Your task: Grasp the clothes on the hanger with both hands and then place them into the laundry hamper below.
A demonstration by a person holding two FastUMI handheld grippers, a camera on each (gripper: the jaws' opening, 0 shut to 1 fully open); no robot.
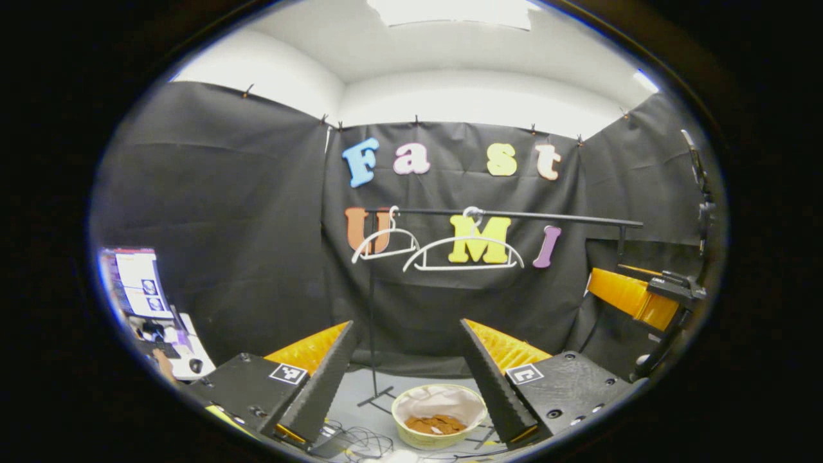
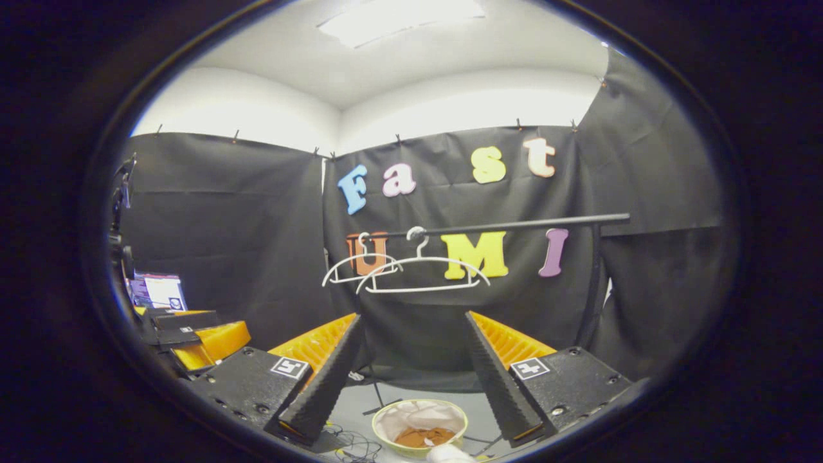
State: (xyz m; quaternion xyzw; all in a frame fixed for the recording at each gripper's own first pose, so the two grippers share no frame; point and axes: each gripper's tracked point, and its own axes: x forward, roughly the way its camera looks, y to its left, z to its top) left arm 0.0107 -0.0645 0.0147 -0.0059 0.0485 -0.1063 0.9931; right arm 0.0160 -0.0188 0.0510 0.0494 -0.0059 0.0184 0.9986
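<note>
- Left gripper view: left hand-held gripper (image 1: 407, 379) gapes wide, holding nothing.
- Brown crumpled clothes (image 1: 435, 424) already lie in the round pale-yellow laundry hamper (image 1: 411, 439), down between the fingers.
- Both white plastic hangers (image 1: 463, 253) hang bare, lengthwise along the rail.
- Right hand-held gripper (image 2: 411, 373) is likewise wide and empty.

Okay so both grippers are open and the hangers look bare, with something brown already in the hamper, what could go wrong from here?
1. Cables lie on the floor beside the laundry hamper; lowering either gripper there might snag them.
2. The two bare hangers hang loosely on the rail; reaching back up may knock one off.
3. The brown clothes sit in the hamper's middle, so a spill looks unlikely, though the left gripper and right gripper could nudge the rim.
</note>
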